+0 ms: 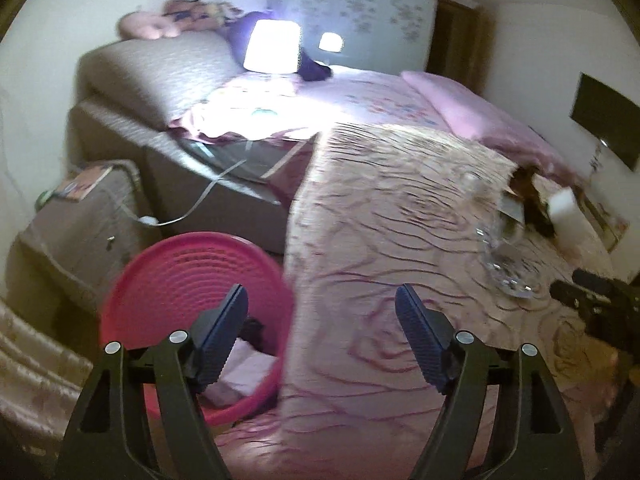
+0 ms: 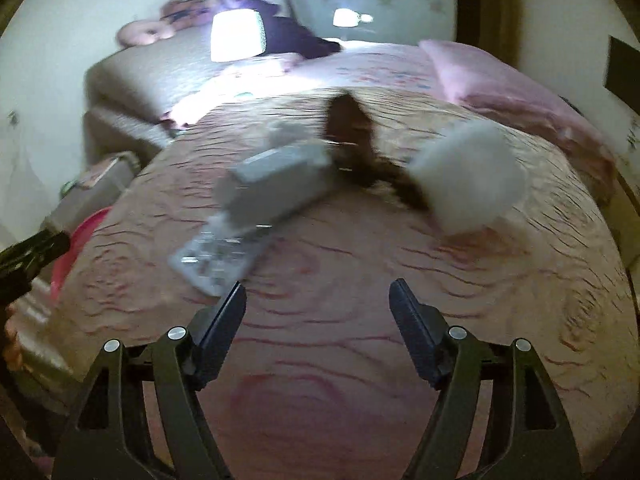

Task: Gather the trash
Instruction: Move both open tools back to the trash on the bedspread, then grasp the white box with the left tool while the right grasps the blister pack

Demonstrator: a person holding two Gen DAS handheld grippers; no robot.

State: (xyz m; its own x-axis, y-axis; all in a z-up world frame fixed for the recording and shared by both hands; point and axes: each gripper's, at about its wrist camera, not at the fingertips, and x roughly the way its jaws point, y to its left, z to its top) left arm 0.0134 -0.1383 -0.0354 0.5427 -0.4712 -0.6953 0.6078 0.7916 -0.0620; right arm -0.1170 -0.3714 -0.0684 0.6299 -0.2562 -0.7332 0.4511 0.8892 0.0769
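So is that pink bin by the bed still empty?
No. The left wrist view shows the pink bin already holding crumpled pale paper and something dark.

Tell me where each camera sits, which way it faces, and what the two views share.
Left wrist: rides the left tool, angled down over the bed edge and the pink bin; own two fingers, open and empty, plus the right tool at the right edge.
Right wrist: rides the right tool, angled down over the bedspread toward blurred trash: clear plastic piece, white block; own open, empty fingers, plus the left tool at the left edge.
Shared: bedspread, bin, trash, lit lamp.
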